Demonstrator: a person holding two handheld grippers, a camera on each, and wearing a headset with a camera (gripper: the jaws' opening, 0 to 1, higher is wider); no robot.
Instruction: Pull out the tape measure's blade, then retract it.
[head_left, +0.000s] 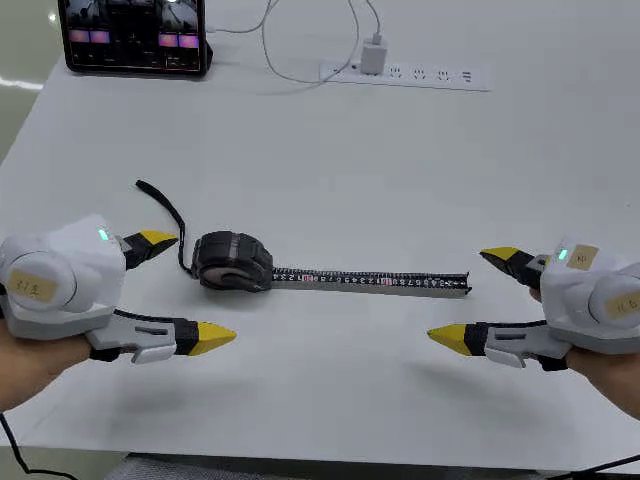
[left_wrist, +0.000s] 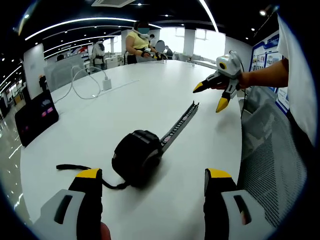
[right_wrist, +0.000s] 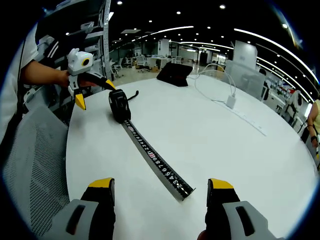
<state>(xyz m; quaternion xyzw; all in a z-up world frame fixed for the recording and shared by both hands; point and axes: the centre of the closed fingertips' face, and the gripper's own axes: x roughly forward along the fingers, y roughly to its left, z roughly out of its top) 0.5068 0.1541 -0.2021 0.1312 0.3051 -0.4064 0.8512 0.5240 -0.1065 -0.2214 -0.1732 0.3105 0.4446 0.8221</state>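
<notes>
A black tape measure (head_left: 232, 262) lies on the white table (head_left: 350, 160), its blade (head_left: 370, 281) drawn out to the right and lying flat. My left gripper (head_left: 187, 288) is open just left of the case (left_wrist: 137, 156), touching nothing. My right gripper (head_left: 478, 297) is open just right of the blade's end hook (head_left: 466, 284), apart from it. In the right gripper view the blade (right_wrist: 155, 160) runs from the case (right_wrist: 119, 104) toward my yellow-tipped fingers (right_wrist: 102, 183). A black wrist strap (head_left: 165, 208) trails from the case to the back left.
A dark tablet (head_left: 135, 35) stands at the back left. A white power strip (head_left: 405, 72) with a charger and cable lies at the back. The near table edge (head_left: 300, 462) is close below the grippers. People stand at far benches (left_wrist: 140, 42).
</notes>
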